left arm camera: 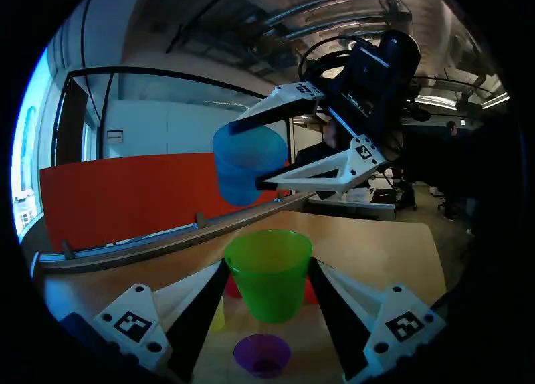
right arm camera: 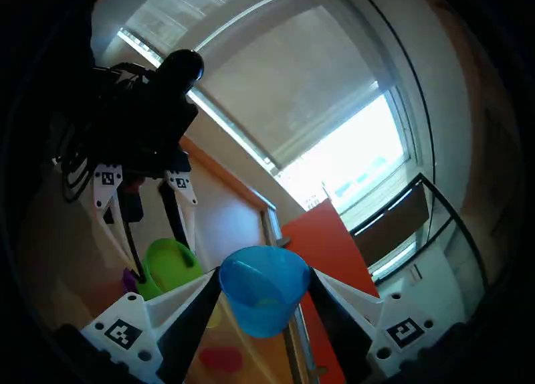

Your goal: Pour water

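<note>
A pale wooden bench [left arm camera: 381, 250] runs along an orange panel [left arm camera: 120, 197] at its far edge, with a grey rail between them.

In the left gripper view the left gripper [left arm camera: 269, 263] reaches forward over the bench, its jaws closed on a green cup [left arm camera: 269, 277]. This cup is translucent plastic, tapered, upright and mouth up, pinched on both sides just under the rim. Higher and farther off, toward the far edge, the right gripper [left arm camera: 246, 154] is turned on its side with one finger above the other. Its jaws clamp a blue cup [left arm camera: 244, 166] of the same tapered shape, see-through, mouth roughly upward and clear of the green one.

The right gripper view shows that blue cup [right arm camera: 264, 297] head-on between the right gripper's [right arm camera: 263, 271] jaws. Its inside is glossy, and whether it holds water cannot be told. Beyond it the left gripper [right arm camera: 167, 263] carries the green cup [right arm camera: 167, 262].

On the bench under the green cup stands a small purple cup [left arm camera: 262, 354], well in from the far edge. Yellow [left arm camera: 218, 315] and red [left arm camera: 231, 288] pieces lie behind it — partly hidden.
</note>
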